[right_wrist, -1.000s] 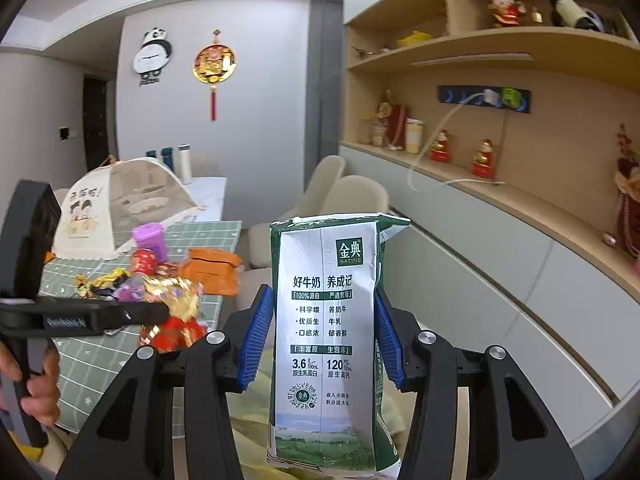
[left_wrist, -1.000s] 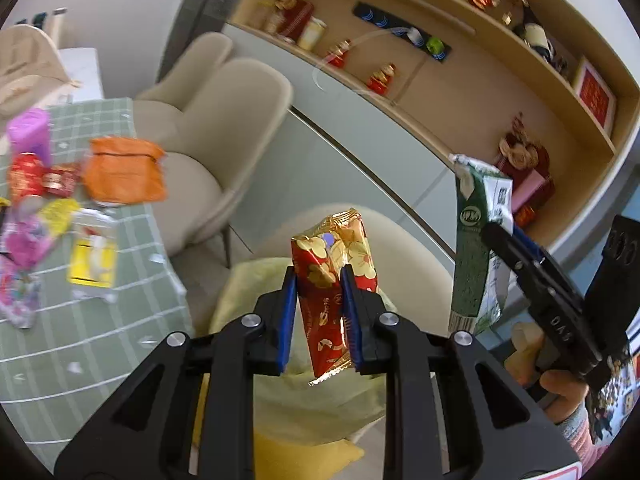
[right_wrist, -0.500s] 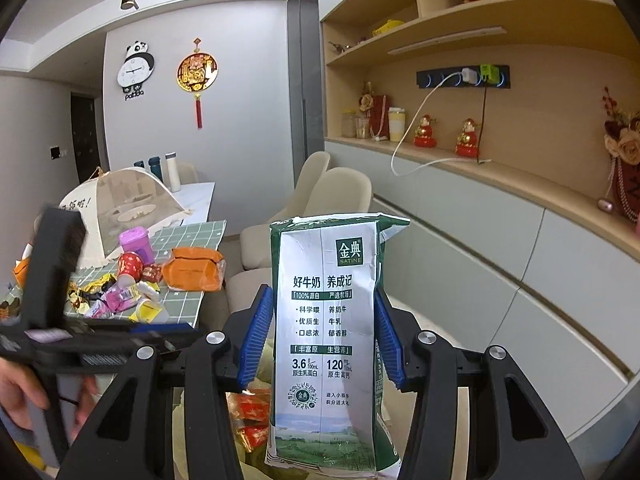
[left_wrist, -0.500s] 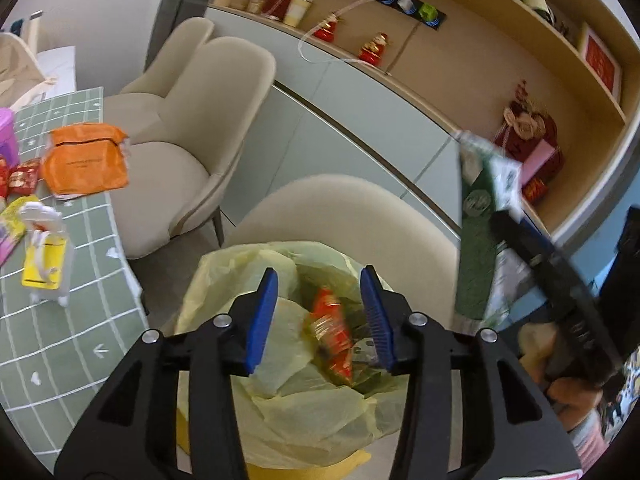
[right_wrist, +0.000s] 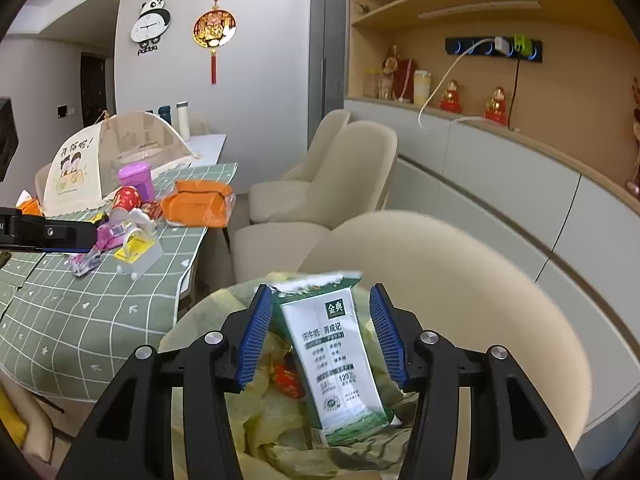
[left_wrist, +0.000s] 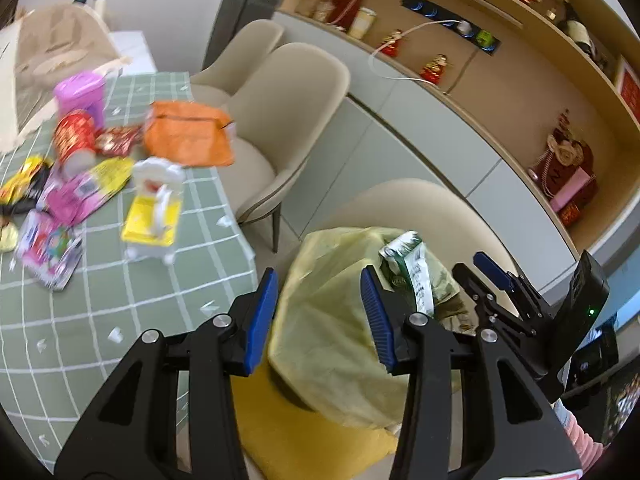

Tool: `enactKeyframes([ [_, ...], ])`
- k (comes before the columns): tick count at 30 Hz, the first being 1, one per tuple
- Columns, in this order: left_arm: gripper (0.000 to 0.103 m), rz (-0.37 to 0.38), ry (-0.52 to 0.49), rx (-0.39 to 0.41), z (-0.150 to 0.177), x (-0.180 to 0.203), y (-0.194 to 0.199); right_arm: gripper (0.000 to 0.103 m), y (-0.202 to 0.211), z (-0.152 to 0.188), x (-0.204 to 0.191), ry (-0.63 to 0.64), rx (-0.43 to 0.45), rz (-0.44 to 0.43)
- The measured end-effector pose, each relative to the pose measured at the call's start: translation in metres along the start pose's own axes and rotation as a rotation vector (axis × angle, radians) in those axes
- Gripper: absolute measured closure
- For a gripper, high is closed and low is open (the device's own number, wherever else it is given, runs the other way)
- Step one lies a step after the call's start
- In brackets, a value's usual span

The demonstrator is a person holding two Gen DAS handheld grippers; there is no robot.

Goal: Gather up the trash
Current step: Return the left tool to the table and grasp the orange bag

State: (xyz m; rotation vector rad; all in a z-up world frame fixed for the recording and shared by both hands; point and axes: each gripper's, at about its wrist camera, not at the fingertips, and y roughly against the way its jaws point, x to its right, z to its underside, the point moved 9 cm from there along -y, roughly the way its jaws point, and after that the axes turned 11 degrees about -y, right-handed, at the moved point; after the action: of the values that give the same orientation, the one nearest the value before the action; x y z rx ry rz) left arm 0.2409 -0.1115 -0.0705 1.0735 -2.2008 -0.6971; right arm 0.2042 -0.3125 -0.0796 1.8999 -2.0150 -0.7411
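Note:
A yellow trash bag (left_wrist: 328,336) stands open on a beige chair. My right gripper (right_wrist: 320,336) hangs over its mouth with the jaws opening. The green-and-white milk carton (right_wrist: 336,360) leans loose between the pads with its bottom in the bag, beside a red wrapper (right_wrist: 286,376). In the left wrist view the milk carton (left_wrist: 412,272) sticks out of the bag, with the right gripper (left_wrist: 478,270) just right of it. My left gripper (left_wrist: 320,320) is open in front of the bag with nothing between its pads.
A table with a green checked cloth (left_wrist: 120,300) on the left holds several wrappers, an orange pack (left_wrist: 186,136), a red can (left_wrist: 74,136) and a purple cup (left_wrist: 80,92). Two more beige chairs (left_wrist: 288,92) stand behind. A yellow cushion (left_wrist: 304,432) lies under the bag.
My left gripper opened and dropped the red-and-gold wrapper into the bag, then swung toward the table. My right gripper sank to the bag's mouth and released the carton, which now tilts.

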Motion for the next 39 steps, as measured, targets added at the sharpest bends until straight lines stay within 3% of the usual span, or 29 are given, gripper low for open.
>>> enactKeyframes([
  [6,0.062,-0.039,0.061,-0.012,0.018,-0.037,0.008,0.054,0.000,-0.001,-0.014,-0.028,-0.028,-0.027],
  [8,0.062,-0.060,0.071,-0.011,0.023,-0.052,0.012,0.046,0.000,-0.006,-0.027,-0.038,-0.043,-0.055],
  [13,0.062,-0.112,0.087,-0.003,0.029,-0.089,0.023,0.046,-0.015,-0.017,-0.074,-0.043,-0.109,-0.143],
  [19,0.062,-0.154,0.122,0.025,0.016,-0.149,0.043,0.046,-0.059,-0.040,-0.148,0.048,-0.148,-0.216],
  [22,0.062,-0.119,0.163,0.023,-0.009,-0.175,0.040,0.046,-0.083,-0.065,-0.170,0.054,-0.124,-0.219],
  [25,0.059,-0.070,0.130,0.048,-0.049,-0.189,0.024,0.046,-0.099,-0.083,-0.181,0.050,-0.086,-0.185],
  [29,0.059,-0.110,0.044,0.064,-0.095,-0.208,-0.022,0.046,-0.117,-0.083,-0.174,0.024,-0.101,-0.114],
  [32,0.059,-0.111,0.003,0.006,-0.114,-0.219,-0.074,0.046,-0.119,-0.076,-0.161,-0.024,-0.117,-0.080],
  [39,0.059,-0.263,-0.032,-0.160,-0.122,-0.254,-0.160,0.046,-0.107,-0.049,-0.135,-0.148,-0.171,-0.044],
])
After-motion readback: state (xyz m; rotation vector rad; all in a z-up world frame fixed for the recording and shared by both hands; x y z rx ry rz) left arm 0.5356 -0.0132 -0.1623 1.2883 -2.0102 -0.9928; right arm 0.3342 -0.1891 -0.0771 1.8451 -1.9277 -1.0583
